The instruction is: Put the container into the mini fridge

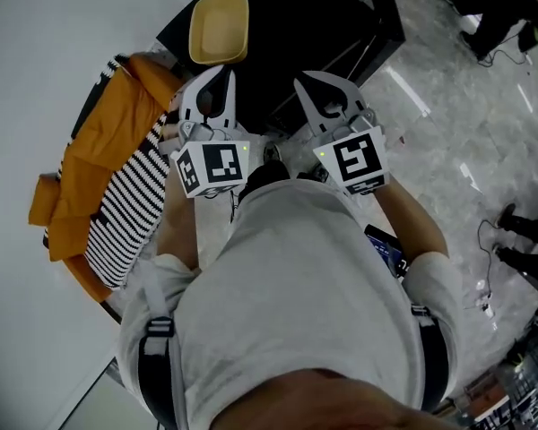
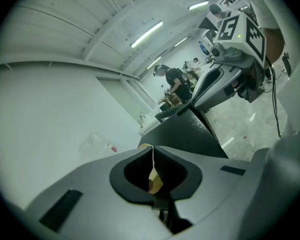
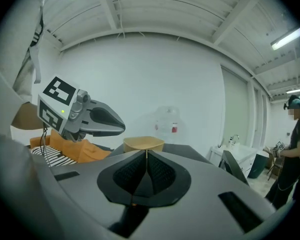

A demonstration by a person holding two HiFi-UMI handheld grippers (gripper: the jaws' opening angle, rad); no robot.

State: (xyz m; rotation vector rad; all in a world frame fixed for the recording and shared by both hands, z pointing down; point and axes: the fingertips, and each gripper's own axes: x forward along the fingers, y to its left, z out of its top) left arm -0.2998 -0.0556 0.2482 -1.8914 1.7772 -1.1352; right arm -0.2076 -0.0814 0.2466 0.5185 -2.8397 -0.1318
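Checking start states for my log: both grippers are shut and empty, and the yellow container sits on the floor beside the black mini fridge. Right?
Not quite: the yellow container sits on top of the black mini fridge, not on the floor, as the head view shows. The left gripper and right gripper are shut and empty, as stated.

This seems to be a research lab: bare white walls point(image 3: 155, 84), ceiling tube lights point(image 2: 146, 34), cables point(image 1: 481, 240) on the glossy floor point(image 1: 466, 133), another person point(image 3: 292, 154) wearing a headset at far right.
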